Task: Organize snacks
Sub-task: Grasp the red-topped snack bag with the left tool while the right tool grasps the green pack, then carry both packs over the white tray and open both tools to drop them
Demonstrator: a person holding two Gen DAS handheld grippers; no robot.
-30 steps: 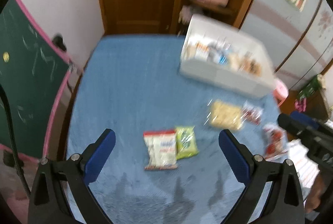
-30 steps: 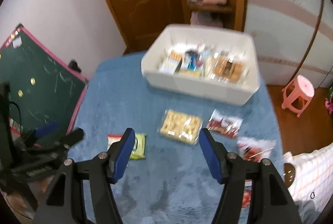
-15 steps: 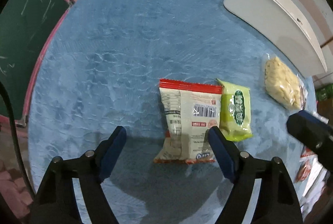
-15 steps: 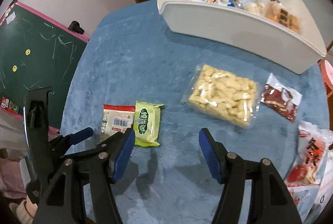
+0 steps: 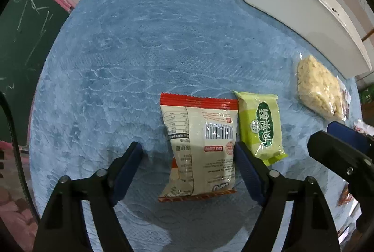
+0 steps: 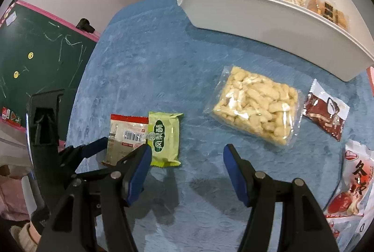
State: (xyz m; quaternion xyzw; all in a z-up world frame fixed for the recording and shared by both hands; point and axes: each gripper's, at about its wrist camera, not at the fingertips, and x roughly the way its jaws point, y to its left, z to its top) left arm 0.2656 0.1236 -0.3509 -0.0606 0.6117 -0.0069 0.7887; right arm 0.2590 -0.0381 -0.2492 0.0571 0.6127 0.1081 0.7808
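A red-and-white snack packet lies barcode side up on the blue cloth. My left gripper points down over it, jaws closing. The right pad is at the packet's edge and the left pad stands clear of it. Touching its right side is a green packet. My right gripper hangs open over bare cloth, its left finger just beside the green packet. A clear bag of pale puffs lies ahead and to the right of it.
A white bin holding several snacks stands at the back right. A dark red packet and a red-and-white packet lie near the right edge. A green chalkboard leans left of the table.
Both grippers have come down close to the cloth and tilted further downward. The left jaws have narrowed around the red-and-white packet. The right jaws keep the same width.
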